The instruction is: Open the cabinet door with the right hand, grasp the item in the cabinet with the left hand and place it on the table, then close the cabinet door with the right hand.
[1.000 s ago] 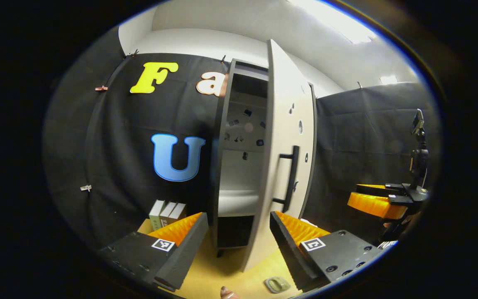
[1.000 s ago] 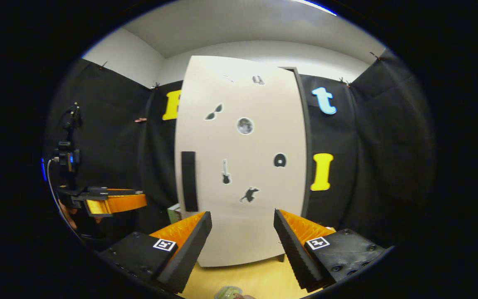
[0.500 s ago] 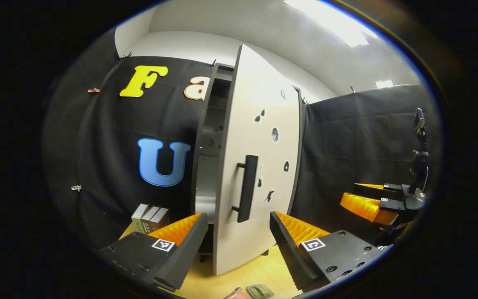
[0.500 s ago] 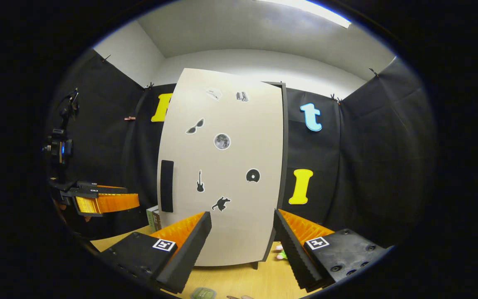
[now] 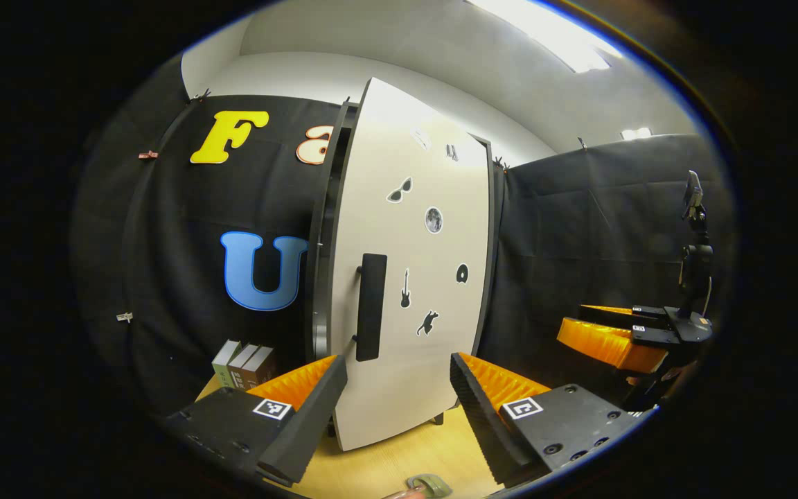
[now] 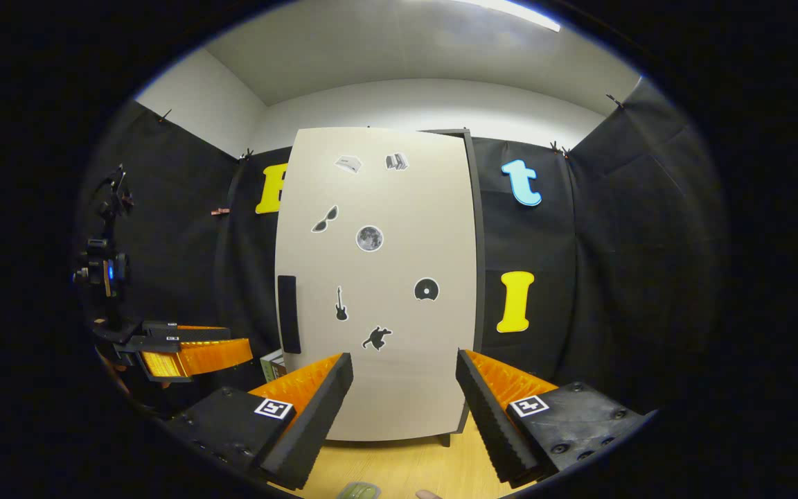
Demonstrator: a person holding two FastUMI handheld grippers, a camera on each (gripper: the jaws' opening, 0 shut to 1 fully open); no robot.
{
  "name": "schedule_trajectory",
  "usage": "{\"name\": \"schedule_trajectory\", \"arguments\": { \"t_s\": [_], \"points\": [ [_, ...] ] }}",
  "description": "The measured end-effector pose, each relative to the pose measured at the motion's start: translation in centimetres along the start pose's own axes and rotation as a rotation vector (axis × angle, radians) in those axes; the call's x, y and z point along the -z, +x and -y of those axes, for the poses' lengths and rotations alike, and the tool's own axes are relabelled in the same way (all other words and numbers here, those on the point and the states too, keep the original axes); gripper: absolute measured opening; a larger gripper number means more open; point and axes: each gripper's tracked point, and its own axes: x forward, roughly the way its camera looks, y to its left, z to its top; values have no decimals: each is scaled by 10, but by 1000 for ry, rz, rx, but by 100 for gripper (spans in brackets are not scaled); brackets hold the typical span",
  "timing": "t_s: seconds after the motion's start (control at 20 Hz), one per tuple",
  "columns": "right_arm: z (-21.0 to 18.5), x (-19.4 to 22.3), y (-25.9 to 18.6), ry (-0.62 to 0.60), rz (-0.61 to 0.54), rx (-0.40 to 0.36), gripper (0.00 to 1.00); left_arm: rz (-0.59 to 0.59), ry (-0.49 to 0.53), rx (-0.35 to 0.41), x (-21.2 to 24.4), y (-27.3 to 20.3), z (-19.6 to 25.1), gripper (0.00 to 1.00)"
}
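Both my left gripper [image 5: 399,388] and right gripper [image 6: 404,388] jaws apart, empty; small green flat item [image 5: 433,484] on tan wooden table [image 5: 399,461]; risk: white stickered cabinet door [image 5: 409,277] looks slightly ajar at handle side, may not latch without a push.

The wooden table [image 5: 378,471] is carrying the cabinet [image 5: 409,277], books [image 5: 243,364] toward its back edge, and a small green item [image 5: 430,485] near its front edge.

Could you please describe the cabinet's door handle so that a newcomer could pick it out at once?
Find the tall pale cabinet door against the black cloth wall. The handle is the long dark upright bar by its left edge, at mid-height. Unlike the small flat stickers beside it, it stands proud of the door.
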Motion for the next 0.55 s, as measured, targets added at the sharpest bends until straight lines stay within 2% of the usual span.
{"name": "schedule_trajectory", "arguments": {
  "t_s": [0.55],
  "points": [
    [10,-1,-3,-8,4,19,97,2,30,20,-2,6,12,95]
  ]
}}
